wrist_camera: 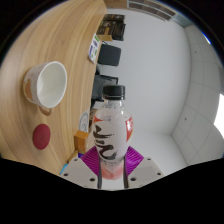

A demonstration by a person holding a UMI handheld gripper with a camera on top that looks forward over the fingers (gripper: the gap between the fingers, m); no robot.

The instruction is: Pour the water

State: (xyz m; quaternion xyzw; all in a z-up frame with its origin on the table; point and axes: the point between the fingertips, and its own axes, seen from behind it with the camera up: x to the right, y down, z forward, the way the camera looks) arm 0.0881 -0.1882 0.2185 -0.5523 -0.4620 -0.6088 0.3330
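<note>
My gripper [111,163] clamps one clear plastic water bottle [111,128] with a black cap; its dark label lettering is unreadable. Beside the bottle, the wooden tabletop [70,40] carries one white cup [47,82] and one round red coaster [42,136].

Wooden table [65,45]: white cup [47,82], red coaster [42,136] resting on it.

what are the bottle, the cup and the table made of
Bottle: looks like clear glossy plastic, see-through wall, white cap, printed label; held between the gripper fingers. Cup: white, smooth, likely glazed ceramic, possibly plastic. Table: pale wood or wood-look laminate, matte, grain lines show.
</note>
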